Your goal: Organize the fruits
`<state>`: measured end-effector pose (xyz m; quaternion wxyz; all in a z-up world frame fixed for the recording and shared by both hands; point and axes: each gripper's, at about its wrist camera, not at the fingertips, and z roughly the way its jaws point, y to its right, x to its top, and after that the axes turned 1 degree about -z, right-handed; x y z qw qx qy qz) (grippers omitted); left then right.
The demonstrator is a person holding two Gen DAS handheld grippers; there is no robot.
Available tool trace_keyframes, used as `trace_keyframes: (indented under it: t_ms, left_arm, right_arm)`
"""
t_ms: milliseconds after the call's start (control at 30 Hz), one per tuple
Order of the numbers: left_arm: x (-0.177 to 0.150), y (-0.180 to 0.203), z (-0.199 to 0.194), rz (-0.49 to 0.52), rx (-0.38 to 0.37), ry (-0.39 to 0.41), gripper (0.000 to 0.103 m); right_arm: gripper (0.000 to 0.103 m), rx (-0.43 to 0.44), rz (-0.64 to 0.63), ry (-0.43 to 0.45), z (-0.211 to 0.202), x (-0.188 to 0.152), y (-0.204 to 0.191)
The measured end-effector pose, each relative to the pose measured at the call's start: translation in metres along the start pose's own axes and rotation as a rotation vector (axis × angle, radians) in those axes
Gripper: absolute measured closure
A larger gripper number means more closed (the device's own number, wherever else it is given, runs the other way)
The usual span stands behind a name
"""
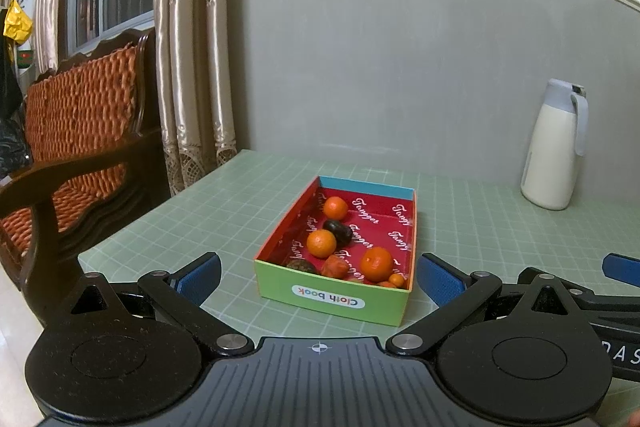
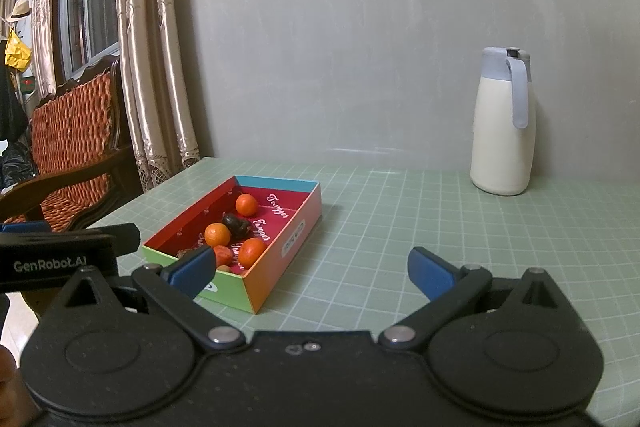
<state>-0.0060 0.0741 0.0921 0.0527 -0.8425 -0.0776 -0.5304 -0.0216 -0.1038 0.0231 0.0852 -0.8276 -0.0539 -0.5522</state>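
- So the box [image 1: 336,259] sits on the green gridded counter [image 1: 500,227], long side running away from the cameras, with a "Cloth book" label on the near end wall.
- All the fruit I can see is inside it: an orange [image 1: 335,207] toward the far end, a dark plum-looking fruit [image 1: 338,231] just behind a second orange [image 1: 321,243], and a third, bigger orange [image 1: 376,263] near the right wall.
- Up front in the box there's a reddish lumpy fruit [image 1: 335,265], a tiny orange one [image 1: 397,280] in the near right corner, and something brownish [image 1: 301,265] half hidden by the near wall. Can't tell what that last one is.
- Left tongs [image 1: 319,277] are spread wide, nothing between them. They hang just short of the box's near end, and from that camera the box lines up right in the gap between the two blue pads.
- Right tongs [image 2: 312,269] are wide apart too, holding nothing. The box is ahead and off to their left; the left blue pad overlaps the box's near corner in that view, can't say if it's actually touching.
- The two tongs are side by side, each poking into the edge of the other's camera.
- A white jug [image 2: 502,123] with a grey lid stands at the back right by the wall, well apart from the box.
- A wooden chair [image 1: 80,131] with an orange cushion sits off the counter's left end, by the curtain [image 1: 188,39].
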Motion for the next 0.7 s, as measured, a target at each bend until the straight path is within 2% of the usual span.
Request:
trace_keyframes:
  t_ms: [700]
  left_arm:
    - [-0.001, 0.005, 0.011, 0.026, -0.013, 0.012, 0.0]
  right_arm:
    - [0.0, 0.004, 0.014, -0.003, 0.005, -0.001, 0.001]
